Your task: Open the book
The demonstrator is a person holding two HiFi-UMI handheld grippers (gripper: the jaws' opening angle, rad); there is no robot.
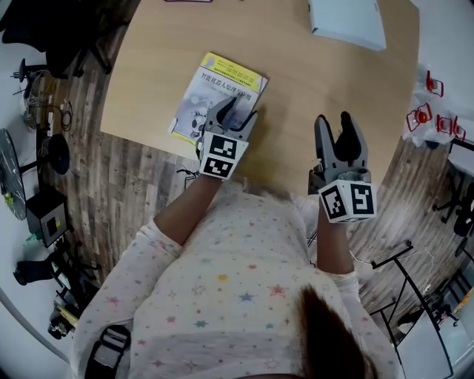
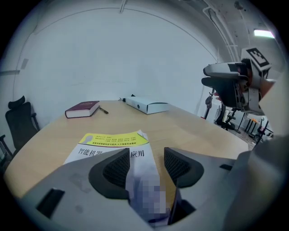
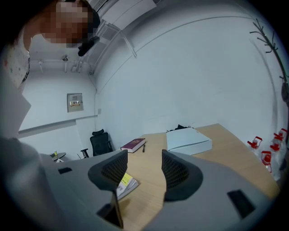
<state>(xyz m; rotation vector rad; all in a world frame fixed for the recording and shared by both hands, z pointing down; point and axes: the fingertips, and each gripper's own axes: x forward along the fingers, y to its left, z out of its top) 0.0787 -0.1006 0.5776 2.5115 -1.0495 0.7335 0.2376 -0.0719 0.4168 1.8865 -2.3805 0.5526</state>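
Closest in, the right gripper [image 1: 333,122] hangs over the near edge of the table [image 1: 311,81]. Its jaws are apart with nothing between them but bare wood, and it sits well away from the action.

Just beyond it, the left gripper [image 1: 235,111] is down at the near right corner of the yellow-banded paperback book [image 1: 215,92]. Its jaws are spread too, and in the left gripper view [image 2: 142,164] the cover's free edge runs right up between the pads. It's lined up but not clamped. The book lies closed and flat on the near left part of the table, close to the edge.

Here's the worry. If those jaws bite too deep they take a wad of pages, or the whole corner, and the book comes up in one piece instead of opening. Nothing is pinning the book either, so a sideways tug could skate it across the smooth top toward that nearby edge. A thin pinch on the cover alone could also crease or slip off it.

Farther back there's a dark red hardback [image 2: 82,108] with a pen [image 2: 104,109] beside it. At the far end sits a white box [image 1: 346,21], out of harm's way.
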